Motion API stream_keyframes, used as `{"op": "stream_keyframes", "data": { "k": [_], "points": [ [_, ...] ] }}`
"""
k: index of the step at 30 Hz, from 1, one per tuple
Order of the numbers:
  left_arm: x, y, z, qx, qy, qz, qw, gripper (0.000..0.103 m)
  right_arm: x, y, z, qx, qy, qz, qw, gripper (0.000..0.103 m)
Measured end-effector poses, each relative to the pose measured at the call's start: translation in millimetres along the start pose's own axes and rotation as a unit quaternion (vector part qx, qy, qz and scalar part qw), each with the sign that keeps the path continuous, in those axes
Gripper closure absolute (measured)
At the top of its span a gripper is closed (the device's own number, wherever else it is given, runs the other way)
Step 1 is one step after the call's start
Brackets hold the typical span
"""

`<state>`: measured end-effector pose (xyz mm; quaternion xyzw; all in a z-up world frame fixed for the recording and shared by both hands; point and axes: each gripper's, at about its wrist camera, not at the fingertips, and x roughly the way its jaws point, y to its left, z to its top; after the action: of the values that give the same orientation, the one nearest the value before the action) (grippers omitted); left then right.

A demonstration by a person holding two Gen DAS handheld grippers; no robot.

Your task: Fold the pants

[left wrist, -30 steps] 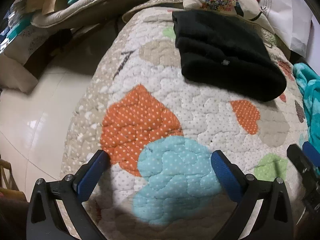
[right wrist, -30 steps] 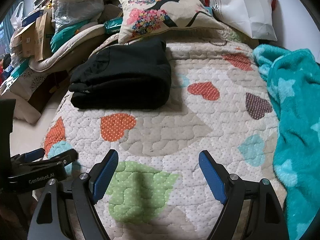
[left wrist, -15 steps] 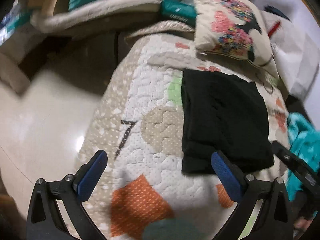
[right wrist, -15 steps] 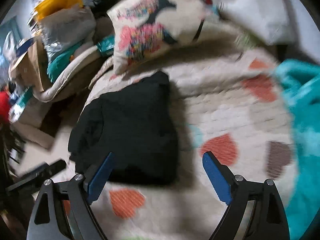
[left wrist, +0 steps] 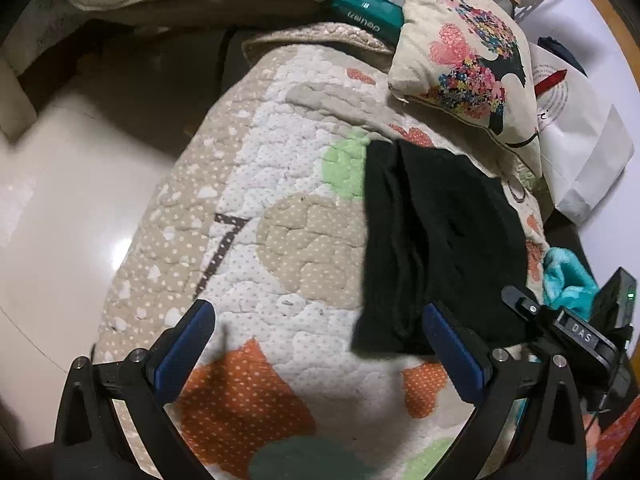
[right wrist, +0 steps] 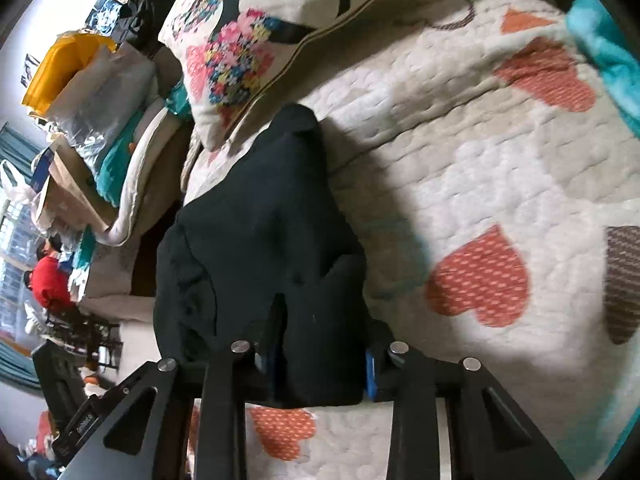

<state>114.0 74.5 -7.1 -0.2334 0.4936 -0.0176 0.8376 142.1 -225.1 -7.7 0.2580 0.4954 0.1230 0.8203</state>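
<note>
Pants [right wrist: 256, 240] folded on quilt [right wrist: 500, 184], near edge pinched by just-closed right hand-held gripper [right wrist: 320, 364]

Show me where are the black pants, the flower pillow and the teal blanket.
black pants [left wrist: 444, 240], left wrist view, middle of the folded cloth
flower pillow [left wrist: 468, 60], left wrist view, printed front
teal blanket [right wrist: 604, 40], right wrist view, fluffy edge

Right gripper [right wrist: 318, 354] angled downward, its jaws just closed in, the 2 blue pads pinching a fold of the black pants [right wrist: 260, 240] between them; left gripper [left wrist: 320, 354] tilted down too, jaws spread wide, nothing between them.
</note>
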Motion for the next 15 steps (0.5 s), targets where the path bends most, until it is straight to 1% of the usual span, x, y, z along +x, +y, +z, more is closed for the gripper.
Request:
{"op": "stream_keyframes", "data": {
  "k": [1, 2, 3, 4, 5, 6, 8, 9, 12, 13, 14, 15],
  "points": [
    [-1, 0, 0, 0.003, -0.003, 0.002, 1.0, 0.0, -2, 4, -2, -0.016, -0.002, -0.016, 1.0, 0.07],
    [-2, 0, 0, 0.003, -0.004, 0.001, 1.0, 0.0, -2, 11, -5, -0.037, -0.002, -0.029, 0.999, 0.068],
    [-2, -1, 1, 0.002, -0.004, -0.002, 1.0, 0.0, -3, 14, -5, -0.052, 0.0, -0.035, 0.998, 0.06],
    [-2, -1, 2, 0.001, -0.005, -0.004, 1.0, 0.0, -3, 21, -7, -0.075, 0.003, -0.039, 0.996, 0.056],
    [-2, -2, 2, 0.0, -0.006, -0.007, 1.0, 0.0, -4, 25, -7, -0.087, 0.001, -0.041, 0.995, 0.05],
    [-2, -2, 3, 0.0, -0.008, -0.008, 0.9999, 0.0, -7, 28, -7, -0.097, -0.007, -0.046, 0.994, 0.041],
    [-2, -4, 4, 0.003, -0.011, -0.005, 0.9999, 0.0, -15, 32, -1, -0.106, -0.027, -0.048, 0.993, 0.031],
    [-2, -5, 5, 0.003, -0.011, -0.003, 0.9999, 0.0, -19, 33, 5, -0.108, -0.043, -0.053, 0.992, 0.031],
    [0, -4, 7, -0.004, -0.008, 0.0, 1.0, 0.0, -17, 39, 26, -0.115, -0.063, -0.079, 0.988, 0.032],
    [-1, -3, 8, -0.007, -0.007, 0.004, 0.9999, 0.0, -14, 46, 34, -0.122, -0.063, -0.081, 0.987, 0.037],
    [-2, -1, 9, -0.01, -0.008, 0.009, 0.9999, 0.0, -10, 58, 41, -0.137, -0.058, -0.073, 0.986, 0.054],
    [-4, 3, 10, -0.017, -0.012, 0.015, 0.9997, 0.0, -9, 65, 42, -0.148, -0.053, -0.066, 0.985, 0.064]
  ]
}}
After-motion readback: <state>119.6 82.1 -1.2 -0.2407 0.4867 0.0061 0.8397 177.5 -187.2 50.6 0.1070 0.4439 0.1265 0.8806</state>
